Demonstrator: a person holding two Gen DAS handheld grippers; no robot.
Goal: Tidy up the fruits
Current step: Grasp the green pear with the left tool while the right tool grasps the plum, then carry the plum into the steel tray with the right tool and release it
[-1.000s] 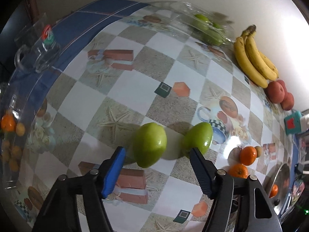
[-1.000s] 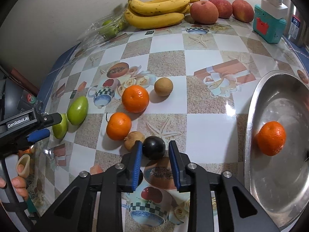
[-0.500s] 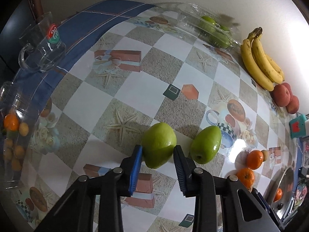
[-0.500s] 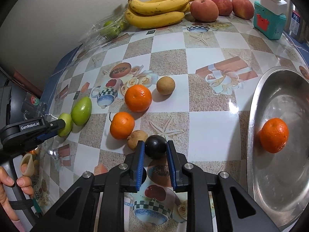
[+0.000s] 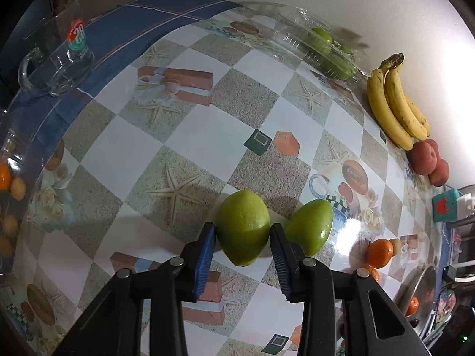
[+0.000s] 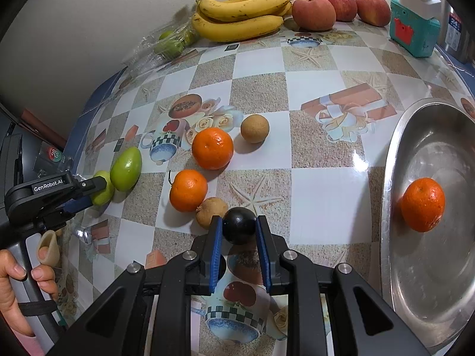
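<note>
The left gripper (image 5: 242, 234) has its fingers closed against both sides of a green fruit (image 5: 243, 227), which sits on the patterned counter (image 5: 193, 136). A second green fruit (image 5: 311, 227) lies just beside it to the right, almost touching the right finger. Ahead of this pair the counter is bare as far as a clear plastic box (image 5: 317, 47) of green fruit by the wall. A glass mug (image 5: 56, 59) stands on the blue border at the far left edge.

The right gripper (image 6: 237, 231) has its fingers pressed on a dark round fruit (image 6: 239, 228). A small brown fruit (image 6: 207, 212) touches it on the left, and an orange (image 6: 188, 190) sits just beyond that. A second orange (image 6: 212, 148) and a tan round fruit (image 6: 254, 128) lie farther ahead. To the right, bare counter runs between the dark fruit and a steel tray (image 6: 394, 178) holding one orange (image 6: 423, 204); the tray is cut off by the picture's edge. Bananas (image 6: 243, 12), three red apples (image 6: 313, 12) and a teal box (image 6: 414, 32) line the far wall.

In the left view the near right corner is dim and its things are hard to make out. In the right view the left gripper hides most of its green fruit.
</note>
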